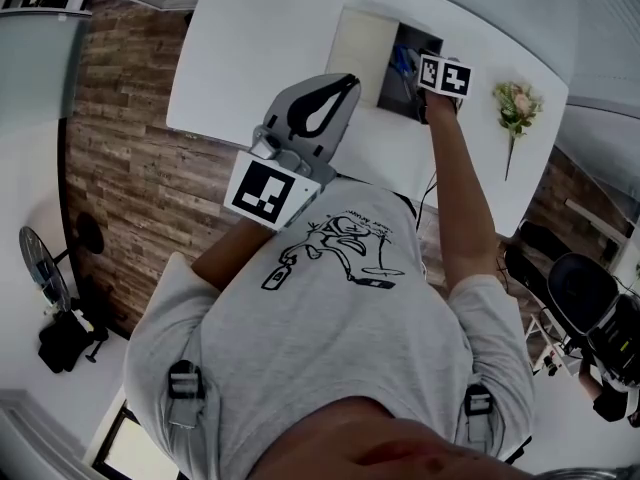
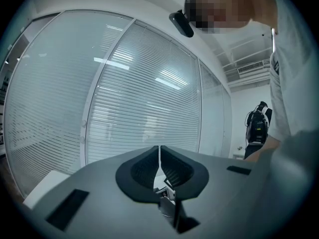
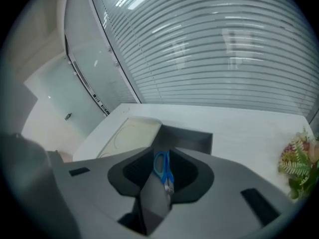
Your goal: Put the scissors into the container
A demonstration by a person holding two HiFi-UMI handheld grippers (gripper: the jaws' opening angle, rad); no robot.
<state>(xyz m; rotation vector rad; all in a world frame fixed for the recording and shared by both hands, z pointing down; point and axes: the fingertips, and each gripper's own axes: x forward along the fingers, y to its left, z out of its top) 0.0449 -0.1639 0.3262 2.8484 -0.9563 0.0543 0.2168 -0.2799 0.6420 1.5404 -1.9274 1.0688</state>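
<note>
Blue-handled scissors [image 3: 162,167] sit between the jaws of my right gripper [image 3: 162,176], handles pointing forward; the pads close on them. In the head view that gripper [image 1: 428,80] hangs over a dark grey open container [image 1: 392,93] on the white table [image 1: 250,38], and the blue scissors [image 1: 402,64] show above the box. The container [image 3: 192,139] lies just ahead of the jaws in the right gripper view. My left gripper [image 1: 350,81] is held near the person's chest, shut and empty; in its own view the left gripper [image 2: 160,156] points at glass walls with blinds.
A cream lid [image 1: 360,53] lies to the left of the container, seen in the right gripper view as the lid [image 3: 130,136]. A flower sprig [image 1: 517,103] lies on the table's right end. Wooden floor, a fan and chairs surround the table.
</note>
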